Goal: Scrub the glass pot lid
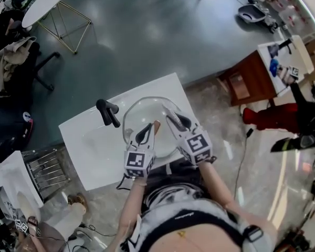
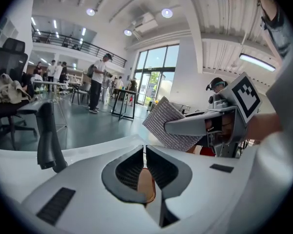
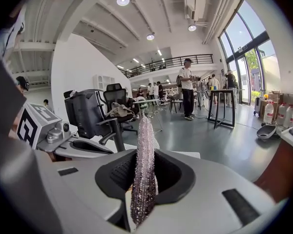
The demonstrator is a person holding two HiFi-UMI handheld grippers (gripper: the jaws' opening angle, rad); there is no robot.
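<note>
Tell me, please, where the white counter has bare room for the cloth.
The counter is bare left of the lid, in front of the faucet. The middle is crowded: the lid with the left claw and right claw over it.

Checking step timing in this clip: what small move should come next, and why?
Probably lower the right gripper until its pad meets the glass of the lid, then start rubbing. The left gripper is closed on the brown knob, which steadies the lid over the sink. The pad is clamped upright and seems not yet on the glass.
</note>
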